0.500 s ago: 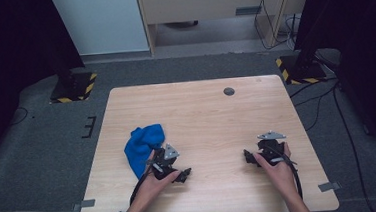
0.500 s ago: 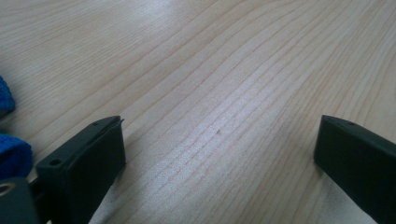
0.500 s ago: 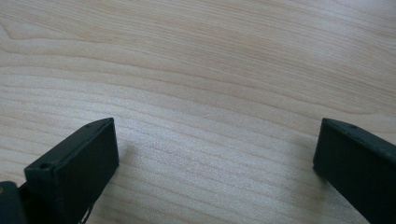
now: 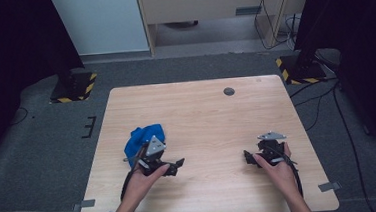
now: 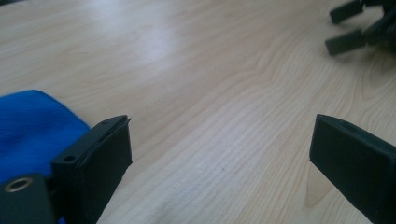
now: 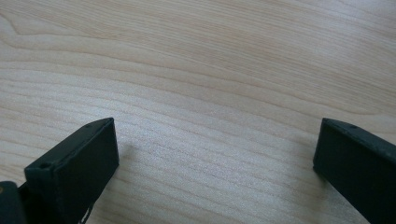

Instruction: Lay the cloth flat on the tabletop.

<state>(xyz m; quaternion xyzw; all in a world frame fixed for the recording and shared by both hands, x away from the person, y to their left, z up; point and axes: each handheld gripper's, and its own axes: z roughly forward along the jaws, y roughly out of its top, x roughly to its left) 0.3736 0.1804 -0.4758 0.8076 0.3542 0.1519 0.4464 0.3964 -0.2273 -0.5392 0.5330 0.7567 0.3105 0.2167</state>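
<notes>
A crumpled blue cloth [image 4: 139, 137] lies on the left part of the wooden table [image 4: 201, 110]. My left gripper [image 4: 176, 166] rests low on the table just right of and in front of the cloth, pointing right, with its jaws open and nothing between them. In the left gripper view [image 5: 219, 140] the blue cloth [image 5: 32, 126] shows behind the left jaw and only bare wood lies between the jaws. My right gripper [image 4: 249, 158] sits near the table's front right, pointing left, open over bare wood [image 6: 217, 144].
A dark round grommet [image 4: 229, 91] sits near the table's far edge. Yellow-and-black striped stand bases [image 4: 74, 88] [image 4: 297, 68] flank the table on the grey floor. Cables run along the floor at the right. The other gripper [image 5: 355, 28] shows far off in the left gripper view.
</notes>
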